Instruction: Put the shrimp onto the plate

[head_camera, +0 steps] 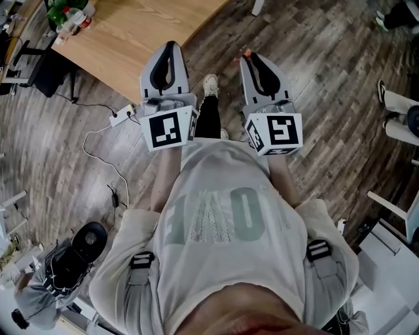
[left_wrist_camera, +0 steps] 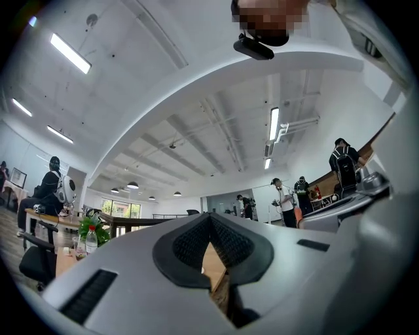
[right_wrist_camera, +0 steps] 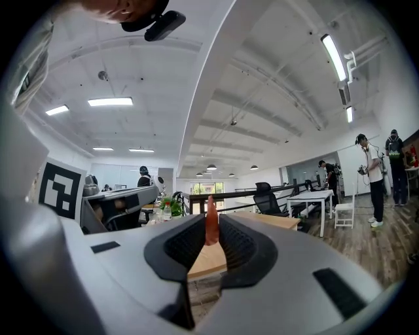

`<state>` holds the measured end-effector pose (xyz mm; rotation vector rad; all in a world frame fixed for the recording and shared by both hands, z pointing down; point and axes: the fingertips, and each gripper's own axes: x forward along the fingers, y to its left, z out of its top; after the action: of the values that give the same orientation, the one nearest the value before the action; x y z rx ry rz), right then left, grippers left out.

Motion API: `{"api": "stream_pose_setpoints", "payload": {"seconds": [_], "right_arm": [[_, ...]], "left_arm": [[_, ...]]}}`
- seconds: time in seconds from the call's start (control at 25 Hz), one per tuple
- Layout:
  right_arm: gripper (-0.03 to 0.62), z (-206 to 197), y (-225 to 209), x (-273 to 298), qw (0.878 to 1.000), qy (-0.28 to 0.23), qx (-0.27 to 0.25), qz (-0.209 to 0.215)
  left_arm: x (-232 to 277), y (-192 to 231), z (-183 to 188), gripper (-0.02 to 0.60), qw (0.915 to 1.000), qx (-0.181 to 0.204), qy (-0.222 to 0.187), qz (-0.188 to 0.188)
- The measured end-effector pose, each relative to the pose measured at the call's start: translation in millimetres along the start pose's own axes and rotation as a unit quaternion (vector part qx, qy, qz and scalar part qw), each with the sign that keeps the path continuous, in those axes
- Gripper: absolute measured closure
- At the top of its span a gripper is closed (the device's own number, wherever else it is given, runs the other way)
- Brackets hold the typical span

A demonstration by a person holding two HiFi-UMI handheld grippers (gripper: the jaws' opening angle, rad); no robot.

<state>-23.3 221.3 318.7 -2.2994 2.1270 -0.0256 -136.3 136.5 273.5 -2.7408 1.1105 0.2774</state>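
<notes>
An orange shrimp stands upright between the dark pads of my right gripper, which is shut on it. In the head view only its orange tip peeks out beside the right gripper. My left gripper is held beside it, jaw tips touching, with nothing between them. Both grippers are held close to the person's chest and point forward over the floor, short of the wooden table. No plate shows in any view.
A green plant and a bottle stand at the table's far left corner. A power strip with cable lies on the wood floor beside the table. The person's shoe is between the grippers. Other people stand further off.
</notes>
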Motion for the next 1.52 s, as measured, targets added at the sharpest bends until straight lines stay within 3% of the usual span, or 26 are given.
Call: {"api": "stream_pose_setpoints", "payload": {"seconds": [0.24,0.48,0.84,0.96,1.12,1.32,1.4,1.52], "right_arm": [[0.523,1,-9,34,0.999,0.003,-0.033,0.006],[0.523,-8,-46,83,0.999,0.030,-0.027,-0.014],[0.523,-6,-80,176,0.998,0.052,-0.016,-0.007],[0.523,-4,-89,207,0.998,0.057,-0.015,-0.005],[0.523,-1,-94,253,0.998,0.064,-0.016,-0.002],[0.523,2,-95,304,0.997,0.071,-0.017,0.013],[0.523,3,-96,321,0.997,0.074,-0.018,0.021],[0.523,-4,-97,346,0.995,0.089,-0.024,0.034]], "left_arm": [[37,13,-19,0.572,0.9998,-0.019,-0.006,0.005],[95,22,-42,0.572,0.9996,-0.030,0.002,0.000],[188,55,-64,0.572,0.9992,-0.032,0.022,0.002],[216,66,-70,0.571,0.9995,-0.018,0.026,0.001],[251,77,-77,0.572,0.9981,0.046,0.037,-0.016],[287,100,-91,0.572,0.9991,-0.007,0.040,-0.014],[300,107,-96,0.572,0.9991,0.001,0.041,-0.011],[320,117,-107,0.572,0.9974,0.042,0.055,-0.020]]}}
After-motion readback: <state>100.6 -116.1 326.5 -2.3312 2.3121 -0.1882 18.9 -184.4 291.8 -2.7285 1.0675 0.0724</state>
